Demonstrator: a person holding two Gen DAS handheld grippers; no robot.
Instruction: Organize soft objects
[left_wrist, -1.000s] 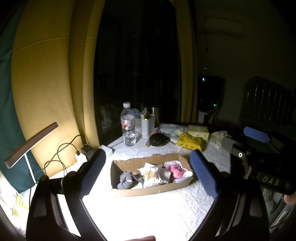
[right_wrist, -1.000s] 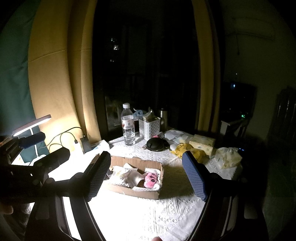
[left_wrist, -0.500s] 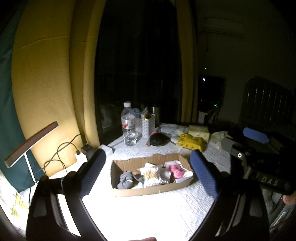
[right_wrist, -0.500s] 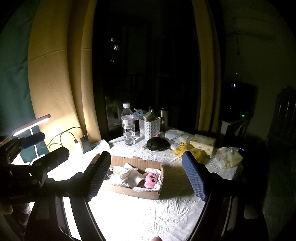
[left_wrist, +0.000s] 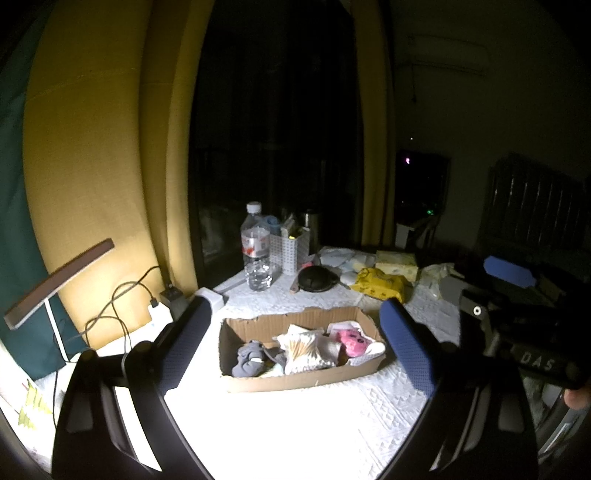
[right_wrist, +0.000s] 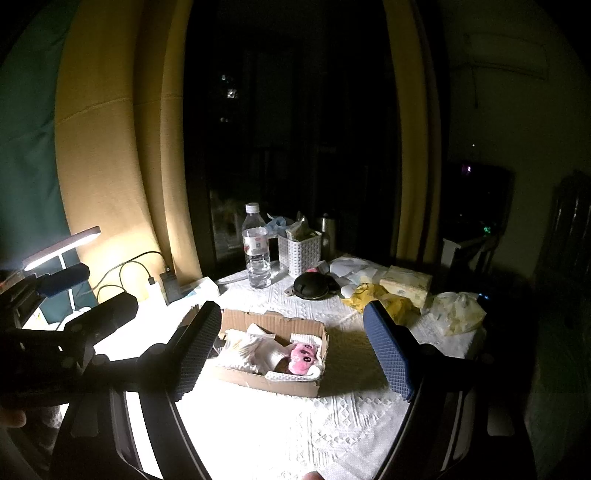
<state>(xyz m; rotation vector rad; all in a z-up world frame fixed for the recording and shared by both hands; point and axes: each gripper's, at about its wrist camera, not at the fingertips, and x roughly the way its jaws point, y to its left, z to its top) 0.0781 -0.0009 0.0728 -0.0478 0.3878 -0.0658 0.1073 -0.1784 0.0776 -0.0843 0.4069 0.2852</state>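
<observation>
A shallow cardboard box (left_wrist: 295, 380) (right_wrist: 266, 380) sits on the white patterned tablecloth. It holds a grey soft item (left_wrist: 246, 360), a bag of cotton swabs (left_wrist: 301, 349), white cloths (right_wrist: 243, 349) and a pink plush (left_wrist: 352, 341) (right_wrist: 303, 358). My left gripper (left_wrist: 295, 332) is open and empty, held back from the box. My right gripper (right_wrist: 291, 332) is open and empty, also back from the box. Each gripper shows at the edge of the other's view.
Behind the box stand a water bottle (left_wrist: 256, 251), a white basket (left_wrist: 293, 249), a black round pouch (left_wrist: 316, 278), a yellow bag (left_wrist: 380, 282) and a tissue box (right_wrist: 406, 286). A lit desk lamp (right_wrist: 62, 247) and cables (left_wrist: 122, 306) are at left.
</observation>
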